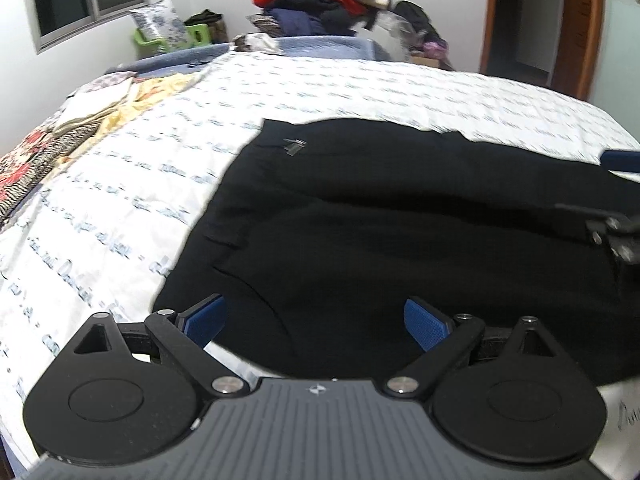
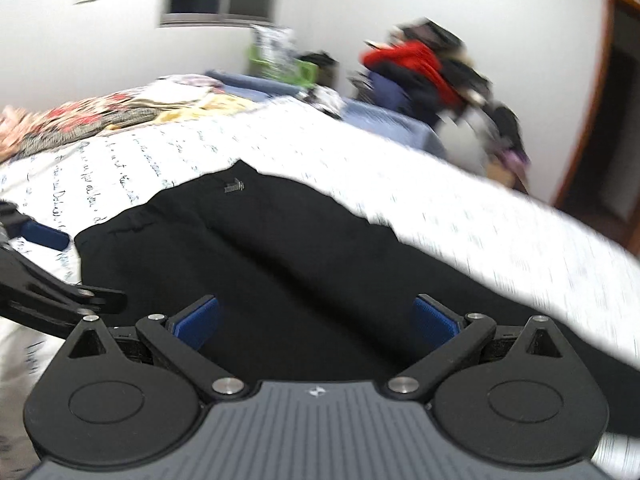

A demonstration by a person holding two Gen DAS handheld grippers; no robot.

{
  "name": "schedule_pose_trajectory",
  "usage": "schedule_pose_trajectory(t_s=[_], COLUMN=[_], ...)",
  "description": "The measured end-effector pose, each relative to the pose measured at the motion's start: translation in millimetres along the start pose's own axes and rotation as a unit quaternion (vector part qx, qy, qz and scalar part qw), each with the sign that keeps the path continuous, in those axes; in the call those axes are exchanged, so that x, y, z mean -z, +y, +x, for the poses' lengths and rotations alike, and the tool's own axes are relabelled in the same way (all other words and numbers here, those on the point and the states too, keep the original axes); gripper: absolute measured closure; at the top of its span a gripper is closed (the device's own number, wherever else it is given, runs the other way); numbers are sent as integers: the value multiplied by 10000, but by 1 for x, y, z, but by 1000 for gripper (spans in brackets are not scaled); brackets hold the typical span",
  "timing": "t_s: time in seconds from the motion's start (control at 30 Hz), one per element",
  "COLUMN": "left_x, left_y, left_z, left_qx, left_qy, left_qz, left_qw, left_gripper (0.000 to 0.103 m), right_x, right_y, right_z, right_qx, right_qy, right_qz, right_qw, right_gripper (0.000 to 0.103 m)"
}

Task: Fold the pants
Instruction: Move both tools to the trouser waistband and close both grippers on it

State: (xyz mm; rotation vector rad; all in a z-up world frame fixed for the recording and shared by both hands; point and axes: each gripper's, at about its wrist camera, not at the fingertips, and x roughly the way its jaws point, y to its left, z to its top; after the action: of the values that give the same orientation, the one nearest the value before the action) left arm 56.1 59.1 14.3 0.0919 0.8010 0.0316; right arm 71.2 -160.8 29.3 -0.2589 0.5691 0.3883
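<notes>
Both claws are gaping wide, gripping nothing — my left claw [image 1: 316,322] and right claw [image 2: 316,322] are hovering over black pants [image 1: 380,232] lying on the bed [image 1: 120,200]. I'm risking pinching the bedsheet along with them.

Black pants [image 1: 360,232] lie spread flat on the bed.

The right wrist view was motion-blurred: the clothes heap [image 2: 424,68] and the bedsheet's [image 2: 500,232] printed script were illegible. The black pants [image 2: 280,264] ran out of that frame at lower right, their near edge hidden behind the right gripper [image 2: 316,320]. In the left wrist view, the right gripper [image 1: 612,216] was cut off by the right edge.
</notes>
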Motion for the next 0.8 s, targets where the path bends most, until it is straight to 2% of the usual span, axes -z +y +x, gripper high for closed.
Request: schedule_pose_trajectory(t_s=[0.1,0.2,0.3,0.4,0.53,0.63,0.7,0.73,0.77,0.8], left_x=[-15,-29,-42,-53,-66,-75,-84,-89,-95,-101], left_y=[10,16,21,25,30,34,36,37,38,39], left_z=[9,21,33,44,58,66,73,78,82,85], left_qx=[-193,-340,-408,-433,-473,-485,-436,-396,-347,-300], left_qy=[-54,-65,-57,-36,-5,-17,3,13,17,6], left_qz=[-8,26,33,13,-17,-55,-126,-175,-231,-298], left_qw=[9998,9994,9991,9991,9989,9988,9990,9991,9991,9991], left_gripper=[7,7,7,7,7,7,7,7,7,7], right_x=[-23,-40,-52,-60,-77,-87,-90,-92,-93,-94], right_y=[-24,-53,-93,-118,-130,-130,-123,-118,-115,-110], right_z=[48,100,157,205,255,288,301,306,308,307], right_qx=[-237,-460,-1118,-1693,-2196,-2560,-2760,-2776,-2745,-2707], right_qy=[211,472,727,928,868,1025,1092,1124,1131,1116], right_qz=[-296,-334,121,515,825,930,895,803,694,561], right_qw=[9991,9973,9910,9798,9682,9567,9507,9507,9524,9545], right_gripper=[0,0,0,0,0,0,10,12,20,42])
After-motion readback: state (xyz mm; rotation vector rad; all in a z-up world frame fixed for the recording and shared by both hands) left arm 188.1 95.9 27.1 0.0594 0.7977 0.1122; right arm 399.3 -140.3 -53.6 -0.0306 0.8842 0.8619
